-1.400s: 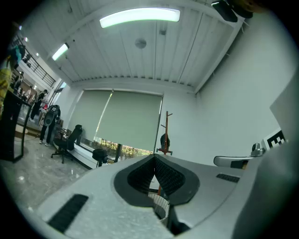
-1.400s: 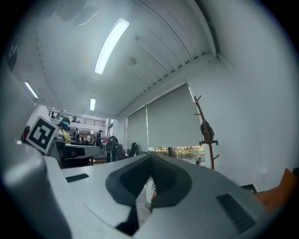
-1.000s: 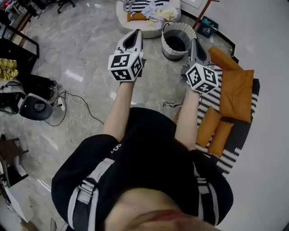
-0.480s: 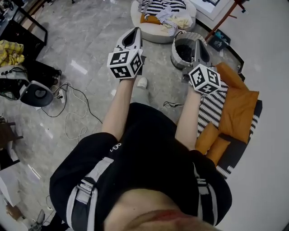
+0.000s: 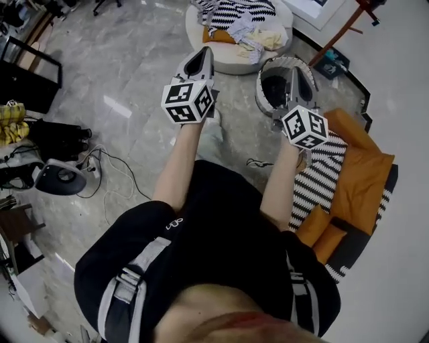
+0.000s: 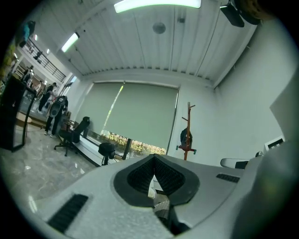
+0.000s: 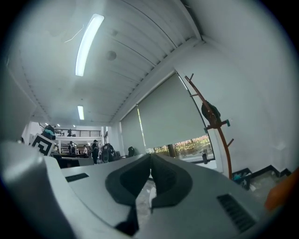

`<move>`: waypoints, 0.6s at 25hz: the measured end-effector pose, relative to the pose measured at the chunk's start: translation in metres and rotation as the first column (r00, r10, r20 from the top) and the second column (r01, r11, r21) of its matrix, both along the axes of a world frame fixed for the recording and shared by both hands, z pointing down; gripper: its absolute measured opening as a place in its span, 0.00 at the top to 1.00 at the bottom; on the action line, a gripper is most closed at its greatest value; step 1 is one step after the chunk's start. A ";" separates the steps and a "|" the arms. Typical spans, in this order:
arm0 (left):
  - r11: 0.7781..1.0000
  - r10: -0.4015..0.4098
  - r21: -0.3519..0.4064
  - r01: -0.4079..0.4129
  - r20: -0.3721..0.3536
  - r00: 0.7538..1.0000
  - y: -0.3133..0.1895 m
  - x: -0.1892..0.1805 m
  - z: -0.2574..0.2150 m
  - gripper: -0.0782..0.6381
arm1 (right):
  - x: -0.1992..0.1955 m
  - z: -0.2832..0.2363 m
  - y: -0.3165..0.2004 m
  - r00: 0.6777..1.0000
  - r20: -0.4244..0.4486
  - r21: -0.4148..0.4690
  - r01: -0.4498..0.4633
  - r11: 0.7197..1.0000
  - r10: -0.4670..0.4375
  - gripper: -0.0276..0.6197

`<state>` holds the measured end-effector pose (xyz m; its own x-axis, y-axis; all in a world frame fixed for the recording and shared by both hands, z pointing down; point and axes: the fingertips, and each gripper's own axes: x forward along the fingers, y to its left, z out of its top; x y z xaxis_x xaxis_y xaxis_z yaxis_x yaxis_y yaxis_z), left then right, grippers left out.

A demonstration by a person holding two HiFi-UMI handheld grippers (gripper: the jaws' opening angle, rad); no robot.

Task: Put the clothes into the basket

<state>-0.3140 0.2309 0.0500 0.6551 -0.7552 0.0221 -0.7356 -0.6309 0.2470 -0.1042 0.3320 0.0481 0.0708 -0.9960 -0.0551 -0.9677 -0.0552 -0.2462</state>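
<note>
A pile of clothes (image 5: 240,19), striped, white and orange, lies on a round white cushion (image 5: 224,61) on the floor at the top of the head view. Right of it stands a ribbed grey basket (image 5: 269,98) with a dark inside. My left gripper (image 5: 202,51) is held level over the floor just short of the cushion, jaws together and nothing in them. My right gripper (image 5: 299,71) hangs over the basket's rim, also shut and bare. In the left gripper view the gripper (image 6: 154,157) faces a far window blind; the right gripper (image 7: 150,156) faces the same way.
A dark sofa (image 5: 385,191) with orange cushions (image 5: 358,175) and a striped throw (image 5: 320,175) fills the right side. A wooden coat stand (image 5: 343,28) rises beyond the basket. A round fan (image 5: 59,178), cables (image 5: 114,164) and black racks (image 5: 27,70) lie at the left.
Both grippers have travelled forward together and a little lower; the cushion with clothes and the basket now lie nearer, and the right gripper has come over the basket's rim.
</note>
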 end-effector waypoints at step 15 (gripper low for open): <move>0.994 0.074 -0.092 -0.066 0.090 0.993 -0.301 0.108 0.041 0.89 | 0.072 0.028 -0.301 0.999 -0.035 -0.185 0.013 0.983 -0.019 0.94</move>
